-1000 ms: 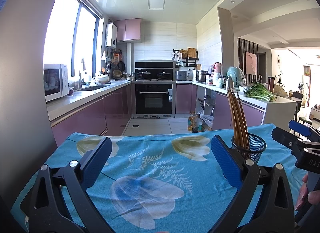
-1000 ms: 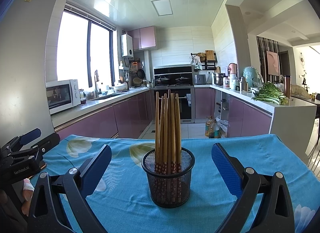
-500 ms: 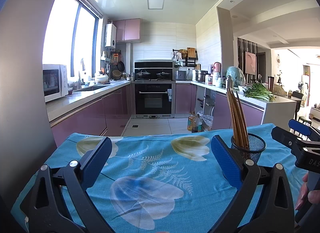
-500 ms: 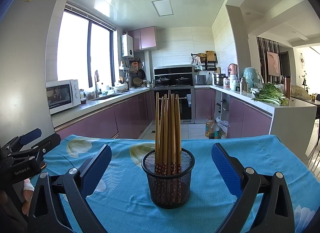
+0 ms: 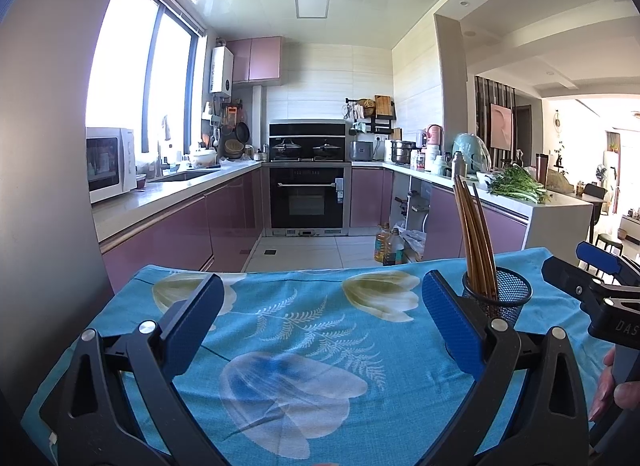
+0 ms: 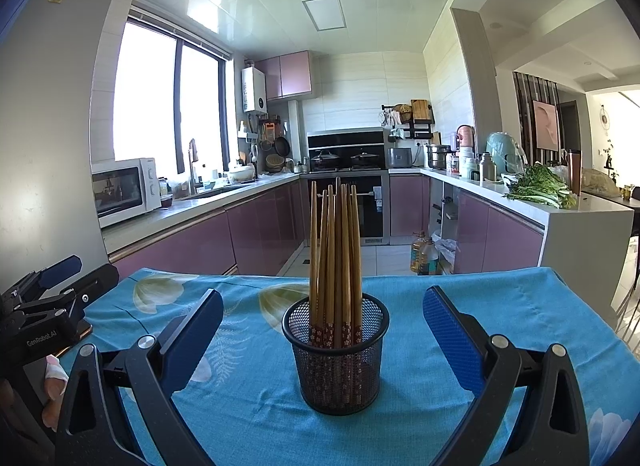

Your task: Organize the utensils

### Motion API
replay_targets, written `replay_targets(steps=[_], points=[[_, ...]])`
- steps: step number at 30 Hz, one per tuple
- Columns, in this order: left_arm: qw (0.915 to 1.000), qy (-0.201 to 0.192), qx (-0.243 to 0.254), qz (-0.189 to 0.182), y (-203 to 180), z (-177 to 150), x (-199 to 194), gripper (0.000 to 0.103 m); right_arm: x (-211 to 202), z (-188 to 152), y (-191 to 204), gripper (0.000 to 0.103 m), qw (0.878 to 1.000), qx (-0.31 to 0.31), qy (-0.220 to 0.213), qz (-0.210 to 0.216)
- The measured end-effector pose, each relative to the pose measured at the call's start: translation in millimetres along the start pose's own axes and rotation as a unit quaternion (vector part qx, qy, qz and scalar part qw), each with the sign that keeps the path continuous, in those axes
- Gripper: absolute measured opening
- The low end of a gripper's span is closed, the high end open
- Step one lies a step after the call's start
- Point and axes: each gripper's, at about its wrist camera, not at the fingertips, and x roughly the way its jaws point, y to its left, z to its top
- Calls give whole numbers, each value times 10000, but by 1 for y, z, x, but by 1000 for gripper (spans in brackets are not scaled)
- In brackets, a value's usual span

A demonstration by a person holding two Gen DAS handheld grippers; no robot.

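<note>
Your right gripper [image 6: 322, 336], jaws wide & empty, has chopsticks [image 6: 335, 262] upright dead ahead between fingers; left gripper [image 5: 320, 326], also spread, sits farther off.

The left wrist camera sat low behind its own black tongs with blue pads [image 5: 320, 320], spread wide, and looked along the table under a turquoise flower-printed cloth [image 5: 304, 330] toward the purple-fronted kitchen, with the black wire-mesh cup [image 5: 505, 298] of brown wooden chopsticks [image 5: 474, 242] off to its right. The right wrist camera, mounted the same way behind the right tongs [image 6: 322, 320], faced the same direction but stood close to that cup [image 6: 337, 362], centred between its pads. Both views shared the cloth, cup, chopsticks and kitchen, and each caught the other tongs at its edge.
</note>
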Motion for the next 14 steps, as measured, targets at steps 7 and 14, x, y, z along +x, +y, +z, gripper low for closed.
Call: replay_targets(steps=[7,14], points=[[10000,-10,81,1,-3,-2,-1,98,0,-1,-2,97,10000,-8,27,-5],[9971,755,-49,91,18,-9,29,98,19,-6,-59,97,9955,55,635,-705]])
